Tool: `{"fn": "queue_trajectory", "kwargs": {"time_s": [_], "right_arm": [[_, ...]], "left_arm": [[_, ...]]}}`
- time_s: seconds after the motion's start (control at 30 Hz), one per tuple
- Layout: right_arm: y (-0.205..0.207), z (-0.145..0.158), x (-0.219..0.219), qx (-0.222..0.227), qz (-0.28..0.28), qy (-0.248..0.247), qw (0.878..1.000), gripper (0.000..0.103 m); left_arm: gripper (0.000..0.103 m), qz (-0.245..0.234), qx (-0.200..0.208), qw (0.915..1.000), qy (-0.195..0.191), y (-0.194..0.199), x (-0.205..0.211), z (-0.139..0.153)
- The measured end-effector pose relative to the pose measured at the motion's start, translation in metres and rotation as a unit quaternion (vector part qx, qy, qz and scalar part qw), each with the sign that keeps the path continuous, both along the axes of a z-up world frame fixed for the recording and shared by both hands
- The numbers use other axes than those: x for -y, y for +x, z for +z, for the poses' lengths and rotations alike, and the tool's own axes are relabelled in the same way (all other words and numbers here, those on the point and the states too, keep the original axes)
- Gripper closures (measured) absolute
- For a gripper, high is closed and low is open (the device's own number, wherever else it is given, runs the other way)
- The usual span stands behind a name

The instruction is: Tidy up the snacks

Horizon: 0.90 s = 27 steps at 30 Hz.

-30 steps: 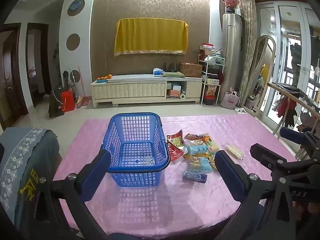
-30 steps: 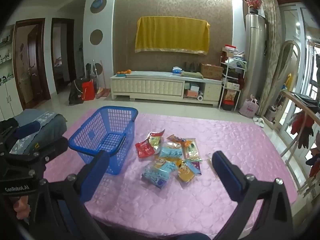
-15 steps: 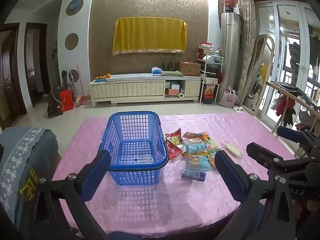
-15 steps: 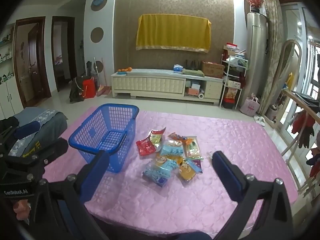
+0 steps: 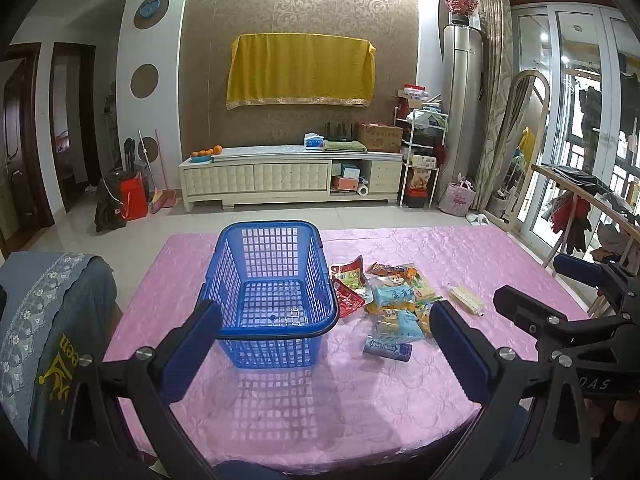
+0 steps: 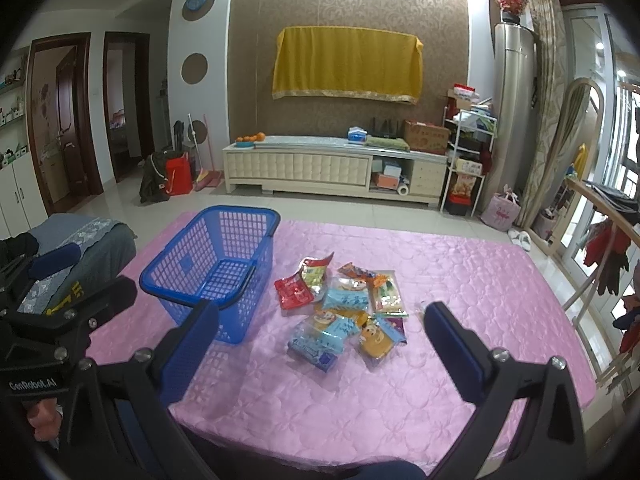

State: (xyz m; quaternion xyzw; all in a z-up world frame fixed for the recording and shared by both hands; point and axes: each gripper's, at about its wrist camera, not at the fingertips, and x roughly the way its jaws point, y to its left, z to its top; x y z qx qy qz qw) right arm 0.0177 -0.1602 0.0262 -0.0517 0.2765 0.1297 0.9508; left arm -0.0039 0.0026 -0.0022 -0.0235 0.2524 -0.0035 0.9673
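Both wide open, empty: left gripper [image 5: 326, 326] and right gripper [image 6: 320, 328] slightly nearer the snacks [image 6: 344, 312] than before; basket [image 5: 272, 280] still empty, nothing sorted yet.

Left gripper [image 5: 324, 332]: two flat blue fingers [image 5: 192, 344] on black angular arms, each joined by a round silver screw [image 5: 143, 354]. Right gripper [image 6: 320, 334]: the same build, blue fingers [image 6: 454, 350] on black arms with silver screws [image 6: 500, 354]. Seen from the left camera, the right gripper's black frame carries white lettering, partly cut off, reading "OAS" [image 5: 595, 384], and a blue padded handle [image 5: 576, 270]. Seen from the right camera, the left gripper's frame bears the white marking "GenRobot.AI" [image 6: 33, 385] and a matching blue handle [image 6: 54, 259]. Part of a hand [image 6: 42, 426] shows beneath that frame.
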Motion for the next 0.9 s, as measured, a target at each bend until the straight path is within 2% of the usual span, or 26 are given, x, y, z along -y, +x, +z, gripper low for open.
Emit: {"fn": "queue_trajectory", "kwargs": {"time_s": [0.9], "right_arm": [[-0.0005,0.0012,-0.0003,-0.004,0.004,0.004,1.000,0.000]], "left_arm": [[0.000,0.001,-0.004,1.0000,-0.003,-0.0020,-0.0007,-0.0016]]}}
